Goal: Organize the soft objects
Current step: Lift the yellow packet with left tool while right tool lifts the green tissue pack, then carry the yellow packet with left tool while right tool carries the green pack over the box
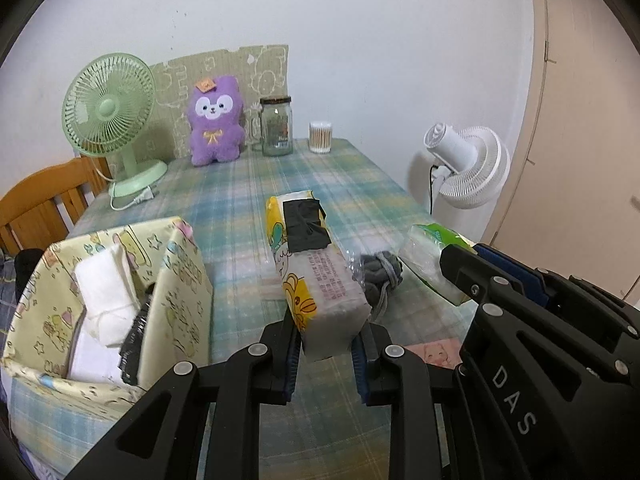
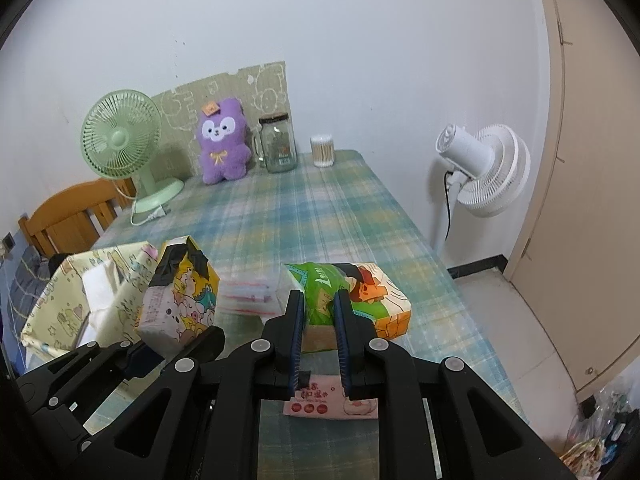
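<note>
My left gripper (image 1: pixel 328 334) is shut on a yellow cartoon tissue pack (image 1: pixel 310 264) patched with black tape, held off the checked tablecloth (image 1: pixel 248 184). The same yellow pack (image 2: pixel 180 300) appears at the left of the right wrist view, beside the left gripper (image 2: pixel 176 340). My right gripper (image 2: pixel 318 300) is shut on a green and orange tissue pack (image 2: pixel 360 296), also lifted; in the left wrist view that green pack (image 1: pixel 432 256) shows at the right behind the right gripper (image 1: pixel 460 272). A yellow patterned fabric box (image 1: pixel 176 280) at the left holds white folded cloths (image 1: pixel 104 292).
A grey sock bundle (image 1: pixel 380 276), a pink tissue pack (image 2: pixel 332 400) and clear bags with red strips (image 2: pixel 248 292) lie on the table. At the back stand a green fan (image 1: pixel 110 112), a purple plush (image 1: pixel 216 120), a glass jar (image 1: pixel 276 126) and a cotton swab tub (image 1: pixel 320 136). A white floor fan (image 2: pixel 484 168) stands right of the table.
</note>
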Demonstrator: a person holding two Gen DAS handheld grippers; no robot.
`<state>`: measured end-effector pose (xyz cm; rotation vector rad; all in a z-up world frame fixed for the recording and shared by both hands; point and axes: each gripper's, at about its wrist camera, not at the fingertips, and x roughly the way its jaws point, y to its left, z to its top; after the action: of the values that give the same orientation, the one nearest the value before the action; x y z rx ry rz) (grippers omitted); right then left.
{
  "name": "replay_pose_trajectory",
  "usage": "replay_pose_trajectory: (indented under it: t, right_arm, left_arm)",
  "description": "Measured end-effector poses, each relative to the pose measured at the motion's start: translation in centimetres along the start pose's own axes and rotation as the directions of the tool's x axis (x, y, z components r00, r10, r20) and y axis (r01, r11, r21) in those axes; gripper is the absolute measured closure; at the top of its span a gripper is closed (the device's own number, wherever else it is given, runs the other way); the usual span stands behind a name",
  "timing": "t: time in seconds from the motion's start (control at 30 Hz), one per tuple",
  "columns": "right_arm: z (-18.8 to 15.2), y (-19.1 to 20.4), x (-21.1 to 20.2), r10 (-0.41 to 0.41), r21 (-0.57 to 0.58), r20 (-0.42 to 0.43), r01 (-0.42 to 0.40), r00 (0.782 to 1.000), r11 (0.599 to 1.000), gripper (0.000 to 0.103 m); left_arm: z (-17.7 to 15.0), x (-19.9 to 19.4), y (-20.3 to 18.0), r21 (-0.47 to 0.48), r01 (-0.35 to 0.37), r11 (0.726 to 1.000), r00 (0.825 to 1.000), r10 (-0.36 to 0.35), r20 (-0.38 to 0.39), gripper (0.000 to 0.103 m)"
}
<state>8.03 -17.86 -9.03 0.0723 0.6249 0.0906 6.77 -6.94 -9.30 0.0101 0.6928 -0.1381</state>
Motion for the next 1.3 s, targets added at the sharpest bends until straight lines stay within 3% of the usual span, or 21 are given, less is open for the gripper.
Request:
replay_pose_trajectory:
  t: [0.73,1.3]
  right_arm:
    - [3.1,4.1,-2.8,0.032,-0.031,0.076,-0.03,0.997,0.999,0.085]
    - [3.4,9.1,-2.3,0.06,-0.063,0.096,-0.054,0.994,0.997,0.085]
  left_arm:
    - [2.7,-3.7,3.3,-0.005,-0.024,1.0,0.996,0.024,0.088,0.082]
    - [2.7,-4.5,7.9,-0.039,-0.039,0.998,0.995,0.042,0.094,0.082]
